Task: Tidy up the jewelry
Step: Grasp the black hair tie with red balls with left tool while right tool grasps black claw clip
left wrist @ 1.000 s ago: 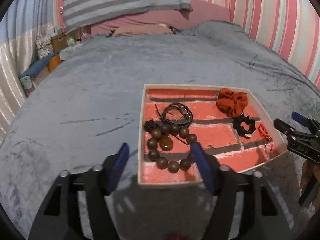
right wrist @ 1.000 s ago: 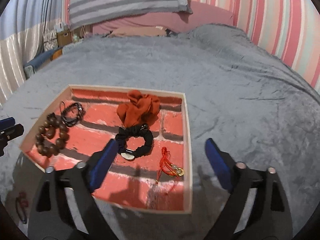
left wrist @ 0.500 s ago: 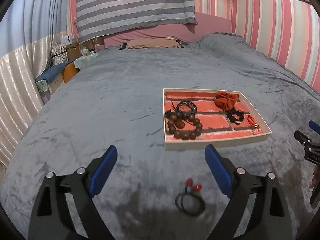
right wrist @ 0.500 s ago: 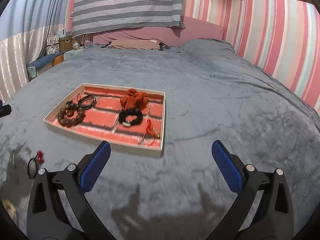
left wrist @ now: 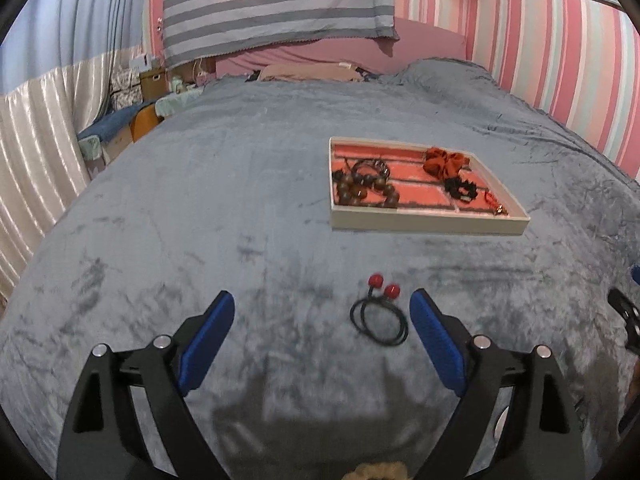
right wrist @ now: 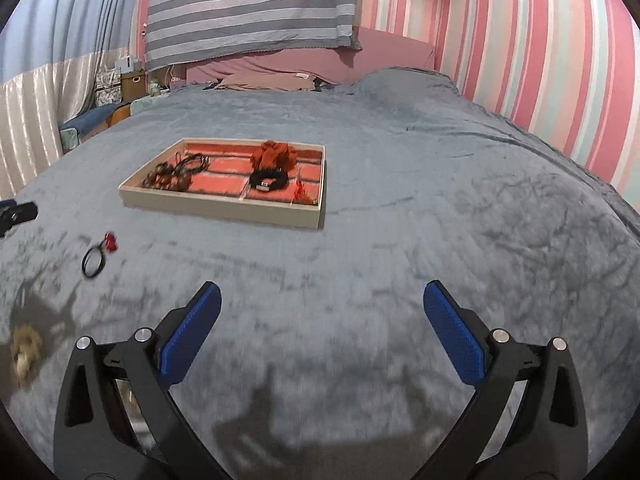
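A cream tray (left wrist: 428,226) (right wrist: 224,211) with a red brick-pattern floor lies on the grey bedspread. It holds a brown bead bracelet (left wrist: 362,192) (right wrist: 168,178), a black cord (left wrist: 370,166), an orange scrunchie (left wrist: 442,160) (right wrist: 274,154), a black scrunchie (left wrist: 462,190) (right wrist: 269,179) and a small red charm (left wrist: 494,202) (right wrist: 302,194). A black hair tie with two red balls (left wrist: 380,314) (right wrist: 98,256) lies on the blanket just ahead of my left gripper (left wrist: 322,306), which stands open and empty. My right gripper (right wrist: 322,296) is open over bare blanket. A beige scrunchie (right wrist: 24,350) lies near the left edge.
The grey bedspread (right wrist: 440,200) stretches all around the tray. A striped pillow (left wrist: 272,4) and pink pillows sit at the headboard. A pink striped wall (right wrist: 540,60) runs on the right. Boxes and a chair stand by the curtain (left wrist: 36,128) on the left.
Both grippers have pulled back from the tray, which now looks smaller and farther off. The left jaws widened. The hair tie with red balls and the beige scrunchie have come into view.
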Demonstrator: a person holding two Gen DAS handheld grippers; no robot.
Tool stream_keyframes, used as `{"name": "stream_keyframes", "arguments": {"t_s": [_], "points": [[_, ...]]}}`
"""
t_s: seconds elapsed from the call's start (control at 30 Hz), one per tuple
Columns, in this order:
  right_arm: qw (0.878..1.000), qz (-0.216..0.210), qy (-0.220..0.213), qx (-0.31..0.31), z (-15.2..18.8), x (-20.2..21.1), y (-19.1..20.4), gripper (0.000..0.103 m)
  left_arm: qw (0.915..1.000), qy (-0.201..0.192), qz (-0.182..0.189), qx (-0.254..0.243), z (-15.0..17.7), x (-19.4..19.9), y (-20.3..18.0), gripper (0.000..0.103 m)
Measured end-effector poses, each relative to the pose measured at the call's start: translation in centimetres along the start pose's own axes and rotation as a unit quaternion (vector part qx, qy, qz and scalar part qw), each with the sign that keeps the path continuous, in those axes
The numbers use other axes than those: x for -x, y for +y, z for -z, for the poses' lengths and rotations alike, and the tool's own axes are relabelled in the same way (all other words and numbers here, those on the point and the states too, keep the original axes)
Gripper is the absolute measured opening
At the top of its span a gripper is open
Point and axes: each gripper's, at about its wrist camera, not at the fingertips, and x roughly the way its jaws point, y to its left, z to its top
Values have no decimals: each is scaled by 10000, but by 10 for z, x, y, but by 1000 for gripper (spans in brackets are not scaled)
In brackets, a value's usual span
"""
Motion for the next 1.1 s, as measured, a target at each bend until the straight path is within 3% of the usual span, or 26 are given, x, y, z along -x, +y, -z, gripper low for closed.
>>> {"name": "stream_keyframes", "arguments": {"t_s": [0.4, 0.63, 0.83, 1.03, 1.1], "points": [[9981, -603, 2, -84, 62, 68, 22, 99, 9994, 203, -64, 269, 30, -3, 18, 88], [9966, -767, 286, 104, 85, 62, 48, 98, 9992, 334, 6, 230, 33, -16, 12, 88], [9955, -740, 445, 395, 97, 46, 69, 98, 9980, 599, 145, 145, 22, -52, 4, 87], [9940, -818, 645, 338, 93, 28, 70, 73, 9958, 877, 265, -45, 5, -88, -7, 87], [9935, -868, 675, 300, 92, 25, 68, 69, 9950, 947, 289, -137, 2, -97, -10, 87]]}}
